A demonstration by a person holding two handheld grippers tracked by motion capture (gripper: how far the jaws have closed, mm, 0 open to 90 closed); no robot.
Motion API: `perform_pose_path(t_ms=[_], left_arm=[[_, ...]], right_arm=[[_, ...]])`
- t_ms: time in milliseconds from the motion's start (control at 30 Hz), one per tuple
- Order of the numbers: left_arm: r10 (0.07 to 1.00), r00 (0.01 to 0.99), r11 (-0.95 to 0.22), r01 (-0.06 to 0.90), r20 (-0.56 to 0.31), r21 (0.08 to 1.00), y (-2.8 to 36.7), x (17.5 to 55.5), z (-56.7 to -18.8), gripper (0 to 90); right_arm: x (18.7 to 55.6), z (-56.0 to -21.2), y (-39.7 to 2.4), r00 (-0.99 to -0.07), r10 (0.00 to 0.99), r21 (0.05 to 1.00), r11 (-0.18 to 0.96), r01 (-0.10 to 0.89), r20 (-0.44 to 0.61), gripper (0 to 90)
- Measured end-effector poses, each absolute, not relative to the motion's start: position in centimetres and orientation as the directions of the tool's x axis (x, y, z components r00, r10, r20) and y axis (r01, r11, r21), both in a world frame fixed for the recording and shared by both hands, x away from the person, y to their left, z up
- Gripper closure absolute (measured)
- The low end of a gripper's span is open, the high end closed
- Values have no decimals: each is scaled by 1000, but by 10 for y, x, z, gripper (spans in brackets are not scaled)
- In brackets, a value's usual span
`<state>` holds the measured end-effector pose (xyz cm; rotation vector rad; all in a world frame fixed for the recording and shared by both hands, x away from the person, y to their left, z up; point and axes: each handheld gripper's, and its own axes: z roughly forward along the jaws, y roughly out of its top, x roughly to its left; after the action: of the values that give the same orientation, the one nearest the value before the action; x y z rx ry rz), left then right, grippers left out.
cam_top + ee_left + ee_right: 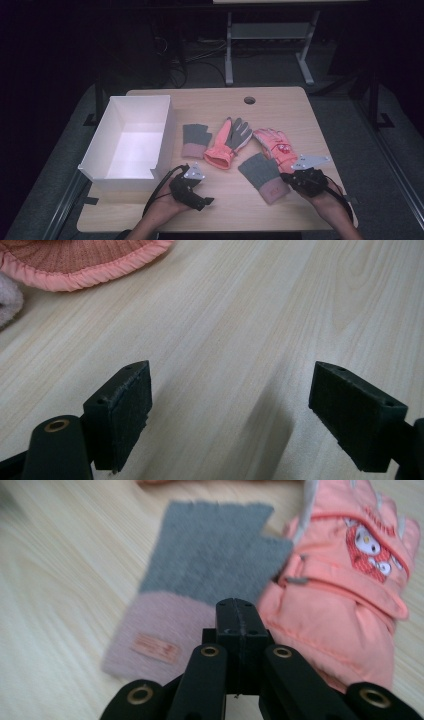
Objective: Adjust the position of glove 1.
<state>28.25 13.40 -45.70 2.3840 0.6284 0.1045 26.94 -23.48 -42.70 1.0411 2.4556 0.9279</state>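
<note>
Table (280, 100): light wood top, a round hole near its far edge. White box (131, 137): open-topped, on the left half of the table. Grey fingerless glove with a pink cuff (264, 176): flat on the near right part of the table, cuff toward the near edge, a small label on the cuff; it touches the orange padded glove (276, 145) lying just beyond it on the right, which carries a cartoon print. Orange and grey glove (228, 142): centre of the table, fingers pointing far. Second grey fingerless glove (194, 140): left of it, just beside the box. Right gripper (236, 625): jaws pressed together with nothing between them, tips over the near end of the grey fingerless glove's cuff, where it meets the orange padded glove. Left gripper (230, 410): jaws spread wide over bare wood, near the box's near right corner, holding nothing.
</note>
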Motion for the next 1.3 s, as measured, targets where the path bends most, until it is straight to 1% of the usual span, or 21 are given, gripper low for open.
perform_pose_path(t_ms=[100,200,400,433,633,933,1000,1133,1233,1300], left_arm=[[470,878,-657,417,-92,629,134,282,-458,169],[463,882,-668,412,-87,620,135,283,-457,169],[474,875,-653,422,-95,629,135,282,-458,169],[475,875,-653,422,-95,629,135,282,-457,169],[467,880,-663,415,-88,623,135,282,-457,169],[467,880,-666,412,-84,622,135,282,-456,169],[475,875,-653,421,-93,630,134,281,-457,169],[467,880,-663,414,-89,624,134,282,-457,169],[468,879,-662,414,-88,625,134,281,-456,169],[474,876,-648,417,-92,637,133,281,-457,169]], right_arm=[[272,-434,-236,-687,726,641,545,541,-37,900],[273,-440,-231,-706,708,610,563,558,-8,900],[271,-445,-220,-734,678,598,579,555,24,900],[271,-446,-219,-741,671,594,590,547,16,900],[273,-450,-224,-727,686,578,586,568,19,900],[267,-450,-206,-795,604,568,633,526,63,900],[262,-451,-192,-824,562,571,654,497,72,900],[259,-450,-175,-852,515,583,666,465,91,900],[262,-444,-168,-860,506,602,667,439,66,900],[274,-438,-167,-843,536,626,644,441,42,900]])
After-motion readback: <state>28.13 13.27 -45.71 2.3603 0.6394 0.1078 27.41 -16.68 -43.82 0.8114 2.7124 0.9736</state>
